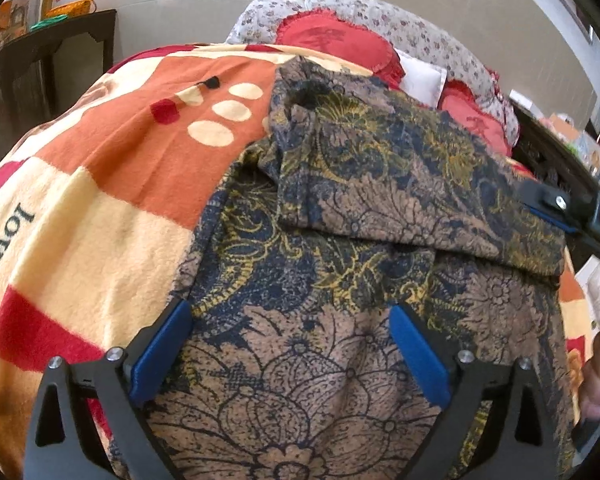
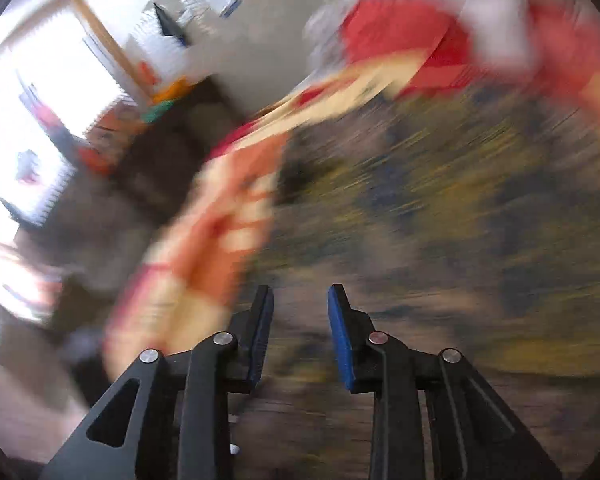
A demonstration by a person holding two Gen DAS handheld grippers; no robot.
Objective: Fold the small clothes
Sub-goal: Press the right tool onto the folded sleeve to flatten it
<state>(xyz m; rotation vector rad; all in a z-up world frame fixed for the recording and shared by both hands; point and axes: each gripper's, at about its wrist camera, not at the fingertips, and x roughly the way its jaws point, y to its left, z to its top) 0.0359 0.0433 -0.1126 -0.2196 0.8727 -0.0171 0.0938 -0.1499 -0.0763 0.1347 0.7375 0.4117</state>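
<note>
While the floral garment (image 1: 340, 240) lies half folded on the blanket (image 1: 100, 220), both tools are open and hold nothing: left tool (image 1: 292, 312) wide, right tool (image 2: 300, 300) narrower. Smooth the top layer toward 12 o'clock before the next fold.

A: What is seen behind the bed?

B: A plain beige wall (image 1: 188, 4) is shown, with floral pillows (image 1: 412, 28) and red cushions (image 1: 332, 40) piled at the far edge of a fleece blanket (image 1: 100, 208) patterned in orange, cream and red.

A: And to the left?

B: Dark wooden furniture (image 1: 40, 64) is seen. In the blurred right wrist view, a bright window (image 2: 40, 120) is made out.
</note>
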